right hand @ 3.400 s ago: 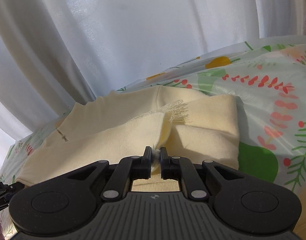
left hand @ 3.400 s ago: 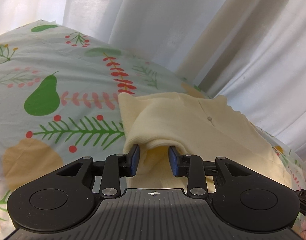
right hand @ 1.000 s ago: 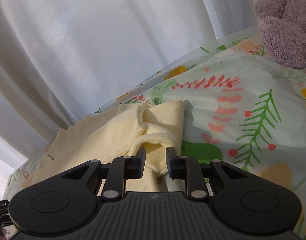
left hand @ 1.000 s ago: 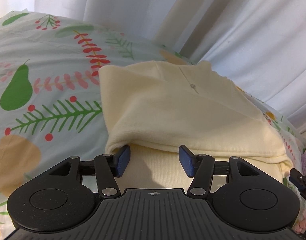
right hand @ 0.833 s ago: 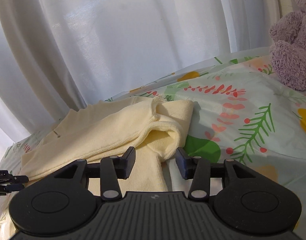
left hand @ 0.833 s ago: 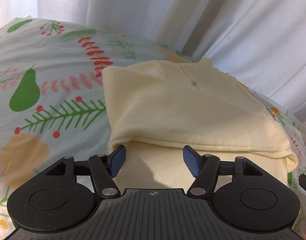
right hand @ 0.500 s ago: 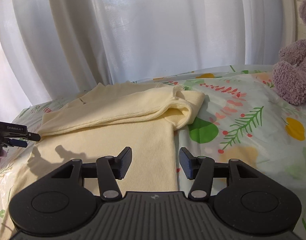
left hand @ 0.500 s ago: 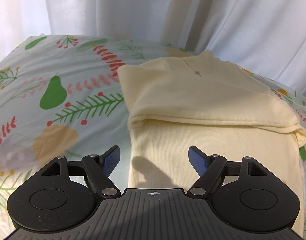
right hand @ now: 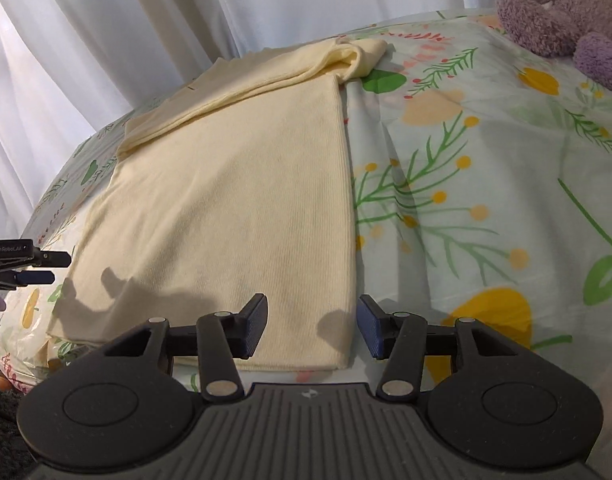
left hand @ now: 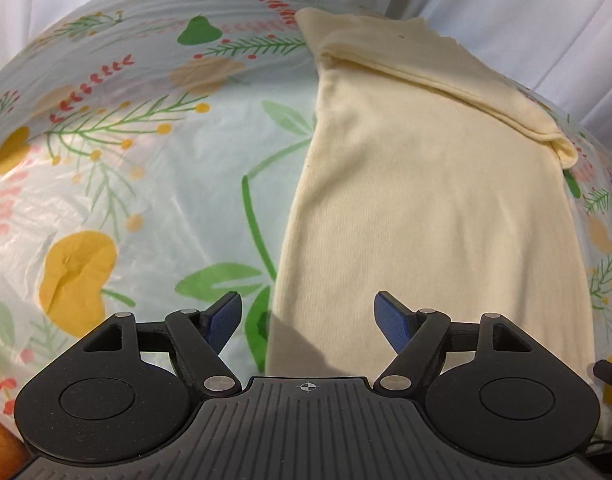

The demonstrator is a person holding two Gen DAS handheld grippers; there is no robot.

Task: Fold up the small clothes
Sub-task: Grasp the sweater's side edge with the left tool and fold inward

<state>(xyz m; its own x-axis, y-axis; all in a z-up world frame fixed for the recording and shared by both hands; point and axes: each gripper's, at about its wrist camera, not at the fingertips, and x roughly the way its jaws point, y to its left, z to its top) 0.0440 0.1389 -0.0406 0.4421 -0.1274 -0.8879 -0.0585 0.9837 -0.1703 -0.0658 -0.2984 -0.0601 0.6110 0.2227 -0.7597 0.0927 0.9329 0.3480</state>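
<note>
Both jaws stand apart, gripping nothing. The left gripper (left hand: 308,314) and right gripper (right hand: 312,326) hover at the near corners of the cream garment (right hand: 234,200), flat on the floral sheet (right hand: 486,168). Only the right view shows "GenRobot.AI" lettering and a purple plush toy (right hand: 566,12).

One pale yellow garment (left hand: 430,184) at frame centre, one floral bedsheet (left hand: 146,168) beneath, one purple plush toy (right hand: 566,4) upper right, two grippers, left gripper (left hand: 308,316), right gripper (right hand: 312,326), white curtains (right hand: 106,20) across the top

left wrist: low, near, facing curtain (left hand: 506,8) | right wrist: likewise (shared: garment (left hand: 426,200))
</note>
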